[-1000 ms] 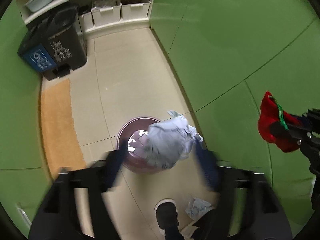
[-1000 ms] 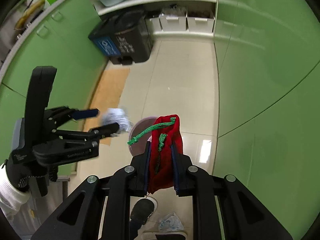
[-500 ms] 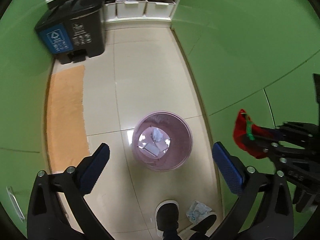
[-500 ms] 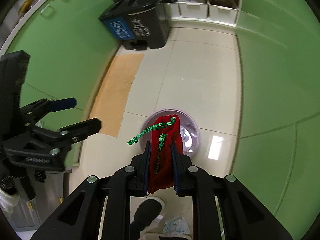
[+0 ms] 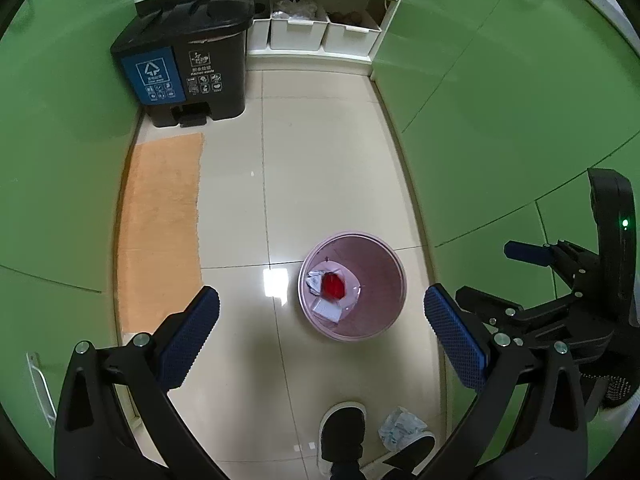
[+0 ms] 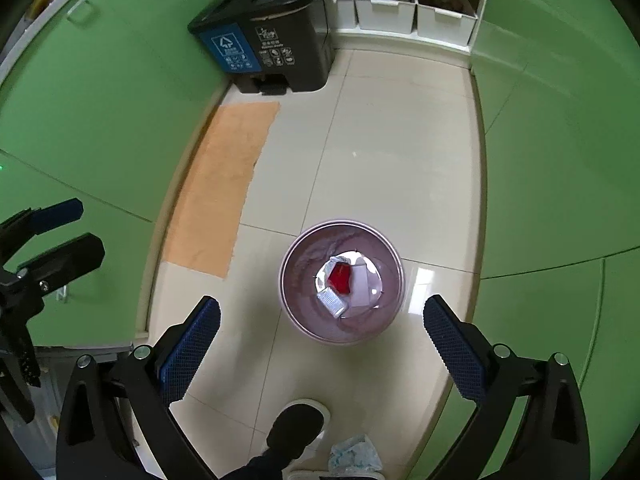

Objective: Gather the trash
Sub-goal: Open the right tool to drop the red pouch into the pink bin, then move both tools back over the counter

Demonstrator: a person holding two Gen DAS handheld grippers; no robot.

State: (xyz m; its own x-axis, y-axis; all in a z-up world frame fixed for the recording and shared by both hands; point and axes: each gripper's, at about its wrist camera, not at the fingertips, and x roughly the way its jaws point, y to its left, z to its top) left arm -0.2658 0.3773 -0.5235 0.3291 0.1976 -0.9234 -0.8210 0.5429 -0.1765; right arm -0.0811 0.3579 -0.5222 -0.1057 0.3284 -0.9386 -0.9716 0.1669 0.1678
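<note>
The red pouch (image 6: 341, 278) lies at the bottom of the pink wastebasket (image 6: 294, 312) among crumpled white papers (image 6: 362, 286), on the tiled floor (image 6: 400, 168). Both tools hang above it, apart from it: the right gripper (image 6: 320, 328) with its jaws spread wide and empty, the left gripper (image 5: 320, 328) likewise wide and holding nothing. A crumpled tissue (image 5: 402, 428) lies by the person's shoe (image 5: 343, 432). Further off, an orange mat (image 5: 160, 228) and a black pedal bin (image 5: 188, 64).
</note>
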